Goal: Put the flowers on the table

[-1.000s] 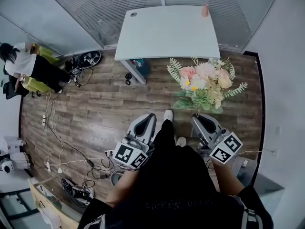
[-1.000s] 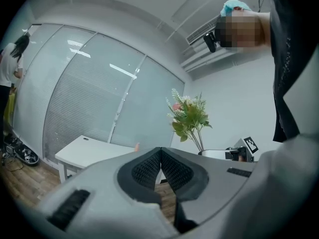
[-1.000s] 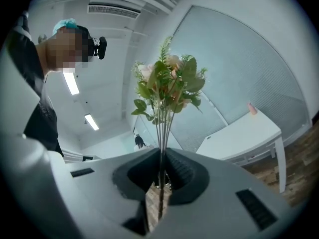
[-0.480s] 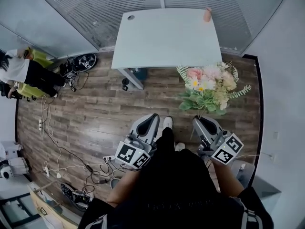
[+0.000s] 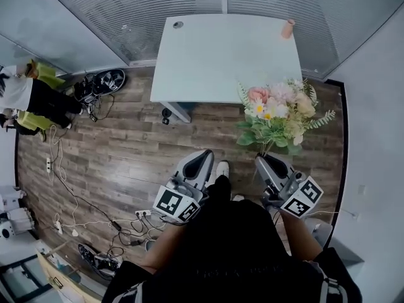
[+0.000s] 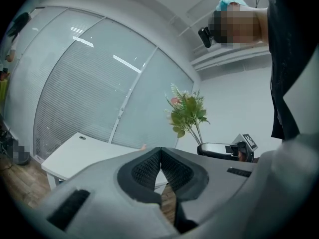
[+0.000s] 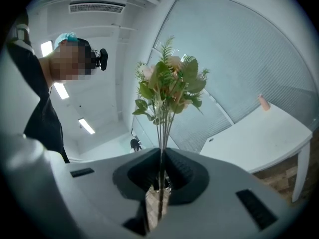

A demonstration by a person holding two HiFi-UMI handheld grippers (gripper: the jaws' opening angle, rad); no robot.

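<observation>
A bunch of pink, cream and yellow flowers (image 5: 279, 113) with green fronds stands upright over the wood floor, just before the white table (image 5: 214, 55). My right gripper (image 5: 264, 163) is shut on the stems (image 7: 161, 148), which run between its pads (image 7: 180, 169); the blooms (image 7: 170, 81) rise above. Beside it, my left gripper (image 5: 202, 158) is shut with nothing in it, jaws touching (image 6: 160, 155). From the left gripper view the flowers (image 6: 186, 113) show to the right, above the right gripper (image 6: 223, 150). The table (image 6: 82, 154) lies ahead.
A small pink cup (image 5: 288, 28) stands on the table's far right corner, also seen as the cup (image 7: 263, 102). Glass walls with blinds run behind the table. A white wall closes the right side. Cables (image 5: 66, 185) trail over the floor at left, near a seated person (image 5: 31, 96).
The table has come closer and now fills more of the head view. The flowers, still held in the right gripper, have moved right and toward the table's near edge. Both grippers stay shut.
</observation>
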